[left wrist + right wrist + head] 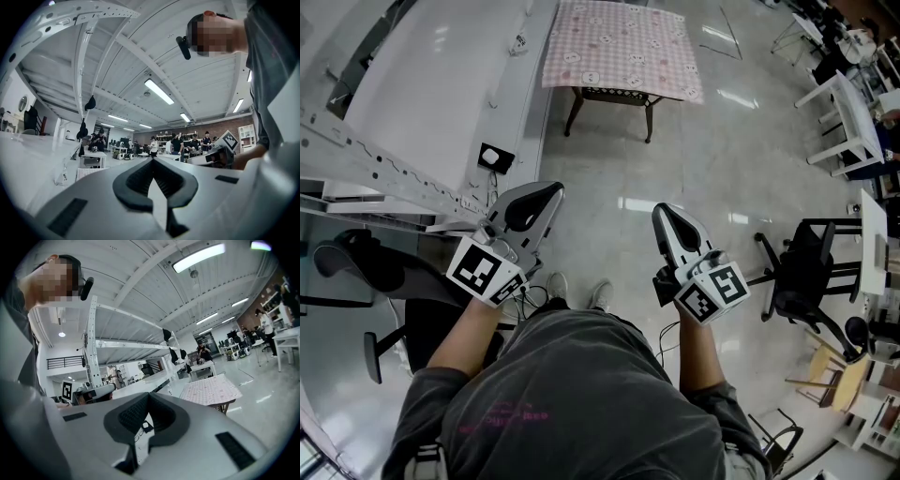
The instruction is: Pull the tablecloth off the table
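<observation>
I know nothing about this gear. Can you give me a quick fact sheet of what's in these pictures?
Person: standing, one gripper in each hand
Tablecloth: pink checked, spread over the table, not yet pulled
Table: dark frame, some way ahead of the person
Left gripper: shut, empty, well short of the tablecloth
Right gripper: shut, empty, also well short of the tablecloth

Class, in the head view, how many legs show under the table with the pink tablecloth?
2: left leg and right leg, both below the tablecloth's near edge. Far legs may be hidden by it.
</observation>
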